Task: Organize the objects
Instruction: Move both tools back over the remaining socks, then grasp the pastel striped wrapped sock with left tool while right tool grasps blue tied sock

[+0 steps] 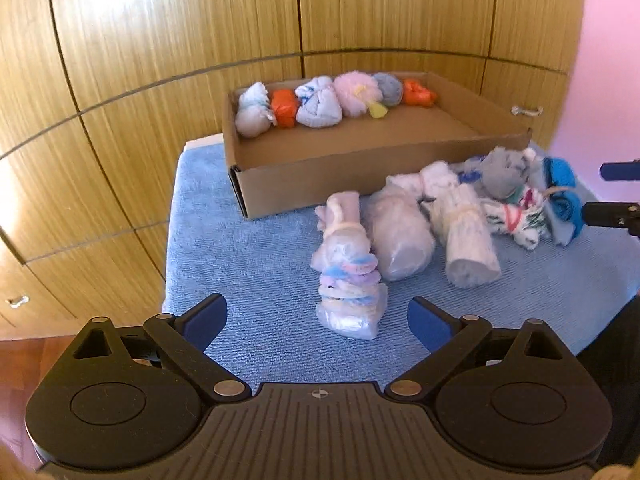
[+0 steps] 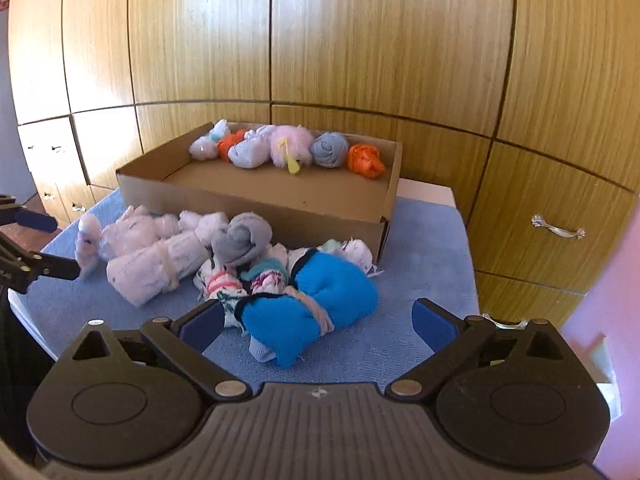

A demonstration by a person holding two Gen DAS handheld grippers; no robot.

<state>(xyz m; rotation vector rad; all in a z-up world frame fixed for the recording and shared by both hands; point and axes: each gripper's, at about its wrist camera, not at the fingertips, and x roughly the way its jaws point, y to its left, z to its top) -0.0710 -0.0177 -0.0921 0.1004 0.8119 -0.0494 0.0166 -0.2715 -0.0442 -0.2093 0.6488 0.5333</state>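
Note:
A cardboard box [image 1: 360, 160] [image 2: 256, 200] stands on a blue towel [image 1: 248, 256] and holds a row of several rolled cloth bundles [image 1: 320, 102] [image 2: 280, 150] along its far wall. In front of it lies a loose pile of bundles. My left gripper [image 1: 318, 320] is open, and a pastel striped bundle [image 1: 348, 292] lies between its fingers untouched. My right gripper [image 2: 316, 322] is open around a bright blue bundle [image 2: 320, 300] tied with cord, the pads apart from it. Its fingers [image 1: 616, 212] also show at the right edge of the left wrist view.
Also in the pile are a white roll [image 1: 468, 236] [image 2: 156, 268], a plastic-wrapped bundle [image 1: 400, 236], a grey ball [image 2: 242, 240] and a patterned bundle [image 1: 516, 216]. Wooden cabinet doors [image 2: 360, 60] rise behind the table. The towel's edges drop off left and right.

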